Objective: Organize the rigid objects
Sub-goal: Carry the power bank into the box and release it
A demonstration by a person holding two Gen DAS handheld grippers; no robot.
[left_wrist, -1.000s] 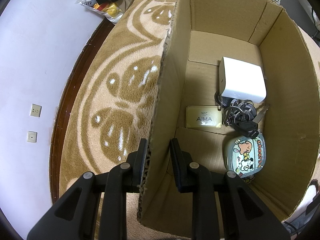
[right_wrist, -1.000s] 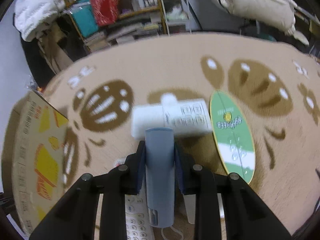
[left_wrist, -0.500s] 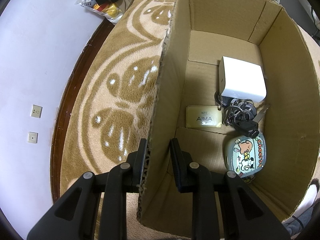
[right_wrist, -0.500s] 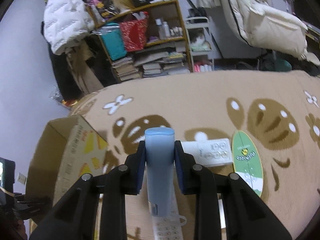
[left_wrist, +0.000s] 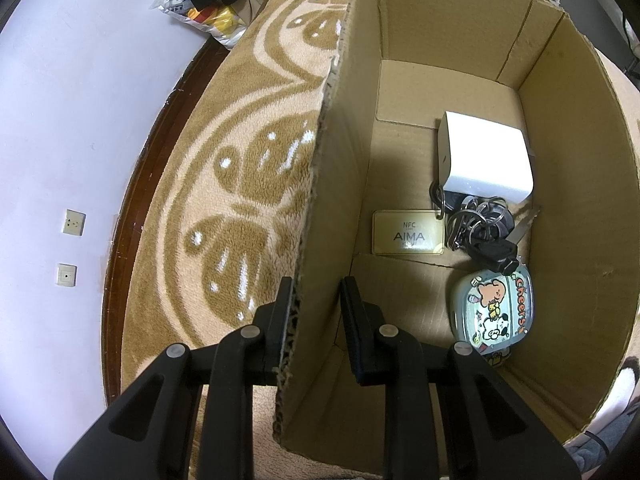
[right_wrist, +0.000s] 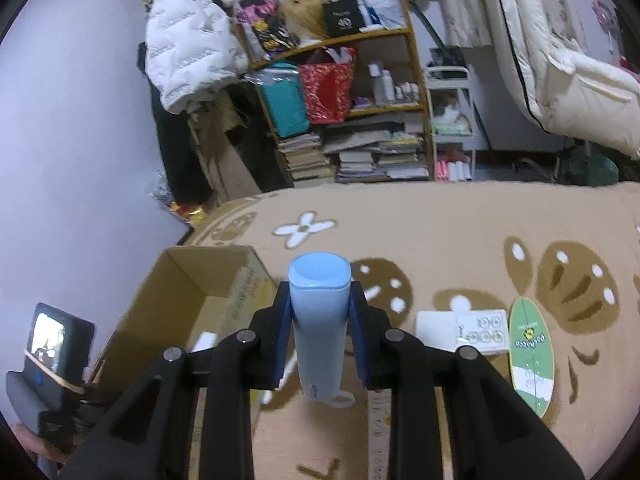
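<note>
Right tool is clamped on a blue case, held up off the carpet and pointing toward the open box, which sits low-left in the right wrist view, near but not under the case. Left tool straddles the box wall: one finger outside, one inside w/ a visible gap to the cardboard, so it looks narrowed around the wall, steadying it; whether it truly pinches, can't tell. Done so far, judging by contents: white block, gold card, key bunch and a cartoon-print case all lie on the box floor, clustered toward the right side. Left to do: blue case needs to go over the rim and in; plenty of bare floor at the far end. On the carpet, a white remote and green oval item lie side by side, well apart from the box; something w/ buttons under the right tool is mostly hidden. Approx halfway, I'd say.
</note>
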